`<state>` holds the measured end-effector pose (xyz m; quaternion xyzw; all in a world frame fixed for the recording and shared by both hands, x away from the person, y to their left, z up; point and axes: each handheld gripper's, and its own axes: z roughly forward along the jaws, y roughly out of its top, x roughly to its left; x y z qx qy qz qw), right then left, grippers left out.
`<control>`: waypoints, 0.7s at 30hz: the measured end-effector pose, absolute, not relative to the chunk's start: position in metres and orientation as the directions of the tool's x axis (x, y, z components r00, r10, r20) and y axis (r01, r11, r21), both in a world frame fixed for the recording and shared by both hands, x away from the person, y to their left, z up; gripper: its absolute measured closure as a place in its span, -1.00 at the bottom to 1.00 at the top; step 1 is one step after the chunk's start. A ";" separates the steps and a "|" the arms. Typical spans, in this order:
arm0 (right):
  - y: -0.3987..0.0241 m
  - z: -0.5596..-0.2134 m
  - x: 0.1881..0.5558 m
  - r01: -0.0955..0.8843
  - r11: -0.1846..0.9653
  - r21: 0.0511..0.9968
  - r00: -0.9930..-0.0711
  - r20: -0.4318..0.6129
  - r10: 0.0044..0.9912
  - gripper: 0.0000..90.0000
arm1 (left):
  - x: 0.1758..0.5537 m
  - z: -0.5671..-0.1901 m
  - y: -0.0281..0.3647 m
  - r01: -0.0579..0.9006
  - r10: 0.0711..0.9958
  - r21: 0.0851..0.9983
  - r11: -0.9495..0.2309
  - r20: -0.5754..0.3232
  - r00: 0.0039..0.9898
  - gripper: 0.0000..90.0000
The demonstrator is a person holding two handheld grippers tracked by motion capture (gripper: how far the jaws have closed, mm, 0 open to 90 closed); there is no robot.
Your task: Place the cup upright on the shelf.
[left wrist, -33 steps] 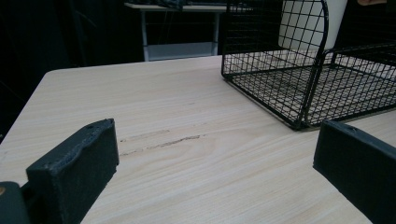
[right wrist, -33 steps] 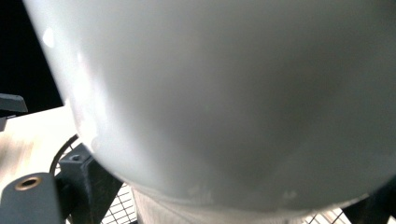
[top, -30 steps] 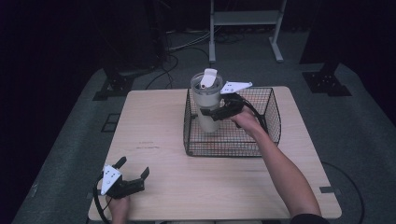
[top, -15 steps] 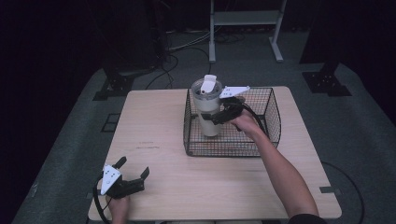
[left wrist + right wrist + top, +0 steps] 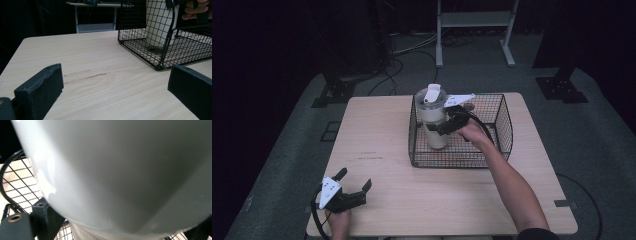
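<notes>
Standing upright inside the black wire basket, the tall white lidded tumbler is clamped at mid-body by the right tool, keeping it vertical. Left tool rests wide apart on the wooden bench.

Dark lab: cables, metal stand, carpet.

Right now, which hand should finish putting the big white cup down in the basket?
The right one. The right gripper already clamps the cup inside the wire basket. The left gripper sits open at the table's near corner, far from the basket.
</notes>
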<state>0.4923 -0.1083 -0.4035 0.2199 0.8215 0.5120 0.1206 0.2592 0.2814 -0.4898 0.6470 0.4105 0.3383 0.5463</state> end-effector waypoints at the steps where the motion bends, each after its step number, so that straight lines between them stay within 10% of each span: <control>1: -0.108 -0.404 0.493 0.239 0.383 0.893 -0.874 0.026 0.486 -0.80 | 0.259 -0.490 0.281 0.161 0.901 0.985 -0.066 -0.010 0.435 -1.00; 21: -0.114 -0.416 0.494 0.241 0.410 0.880 -0.881 0.022 0.472 -0.81 | 0.259 -0.490 0.281 0.162 0.899 0.984 -0.076 -0.003 0.437 -1.00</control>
